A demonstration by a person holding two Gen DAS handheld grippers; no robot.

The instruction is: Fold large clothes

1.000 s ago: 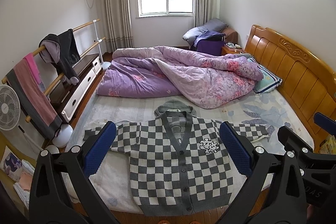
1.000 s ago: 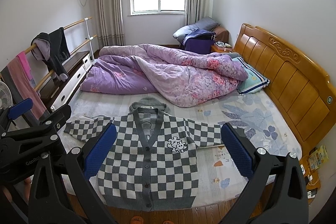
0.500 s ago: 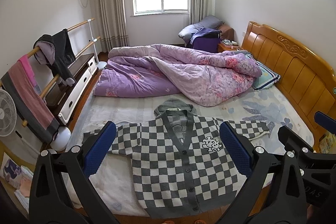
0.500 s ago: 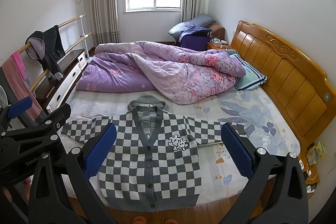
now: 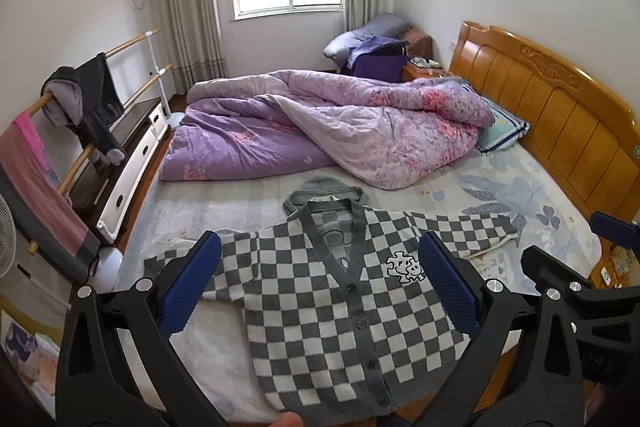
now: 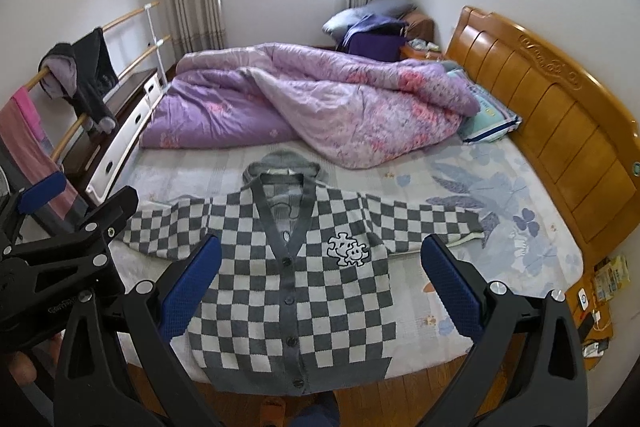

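Hovering with jaws spread wide and empty, the left claw [image 5: 318,291] and right claw [image 6: 320,291] frame a checkered cardigan [image 6: 292,291] lying flat, buttoned and sleeves outstretched, at the foot edge of the bed [image 6: 500,267]. Folding appears not yet begun; the next move likely calls for pinching a sleeve [image 6: 424,223] at 2 o'clock and carrying it inward. A purple quilt [image 6: 320,99] lies at 12 o'clock, the wooden headboard [image 6: 560,131] at 3.
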